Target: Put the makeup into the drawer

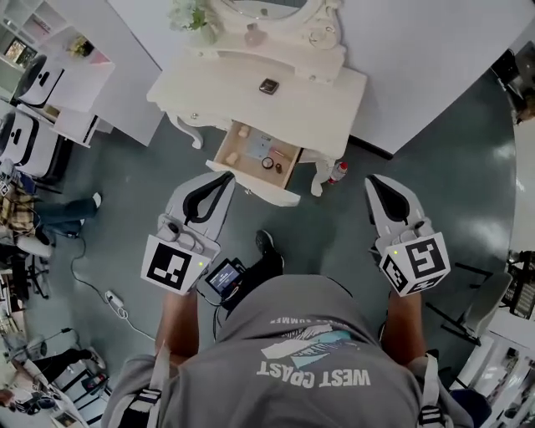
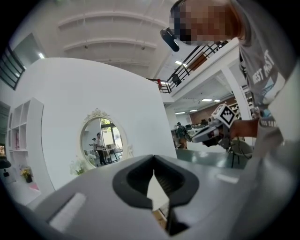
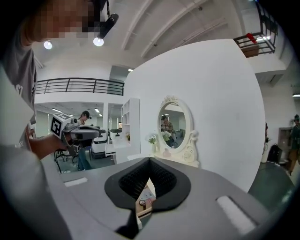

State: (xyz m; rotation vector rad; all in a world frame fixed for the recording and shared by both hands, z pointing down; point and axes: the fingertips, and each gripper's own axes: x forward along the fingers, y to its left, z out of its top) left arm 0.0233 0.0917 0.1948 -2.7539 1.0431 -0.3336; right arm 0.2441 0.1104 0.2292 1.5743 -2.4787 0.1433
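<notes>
A white vanity table [image 1: 309,104] stands ahead of me with its drawer [image 1: 266,194] pulled open. Inside the drawer lie several small makeup items, among them a round dark one [image 1: 267,163]. A small dark compact [image 1: 267,85] rests on the tabletop. My left gripper [image 1: 228,175] hovers just left of the drawer front, jaws together and nothing in them. My right gripper [image 1: 371,179] is off to the right of the table, also shut and empty. In the right gripper view the drawer contents [image 3: 145,199] show through the gap below the right gripper [image 3: 149,159]. The left gripper [image 2: 153,158] faces the oval mirror [image 2: 99,140].
A red-capped bottle [image 1: 337,171] lies on the floor by the table's right leg. Flowers [image 1: 191,17] and a small bottle stand near the mirror. White shelving [image 1: 71,79] and chairs are at the left. A cable with a power strip [image 1: 113,299] runs across the floor.
</notes>
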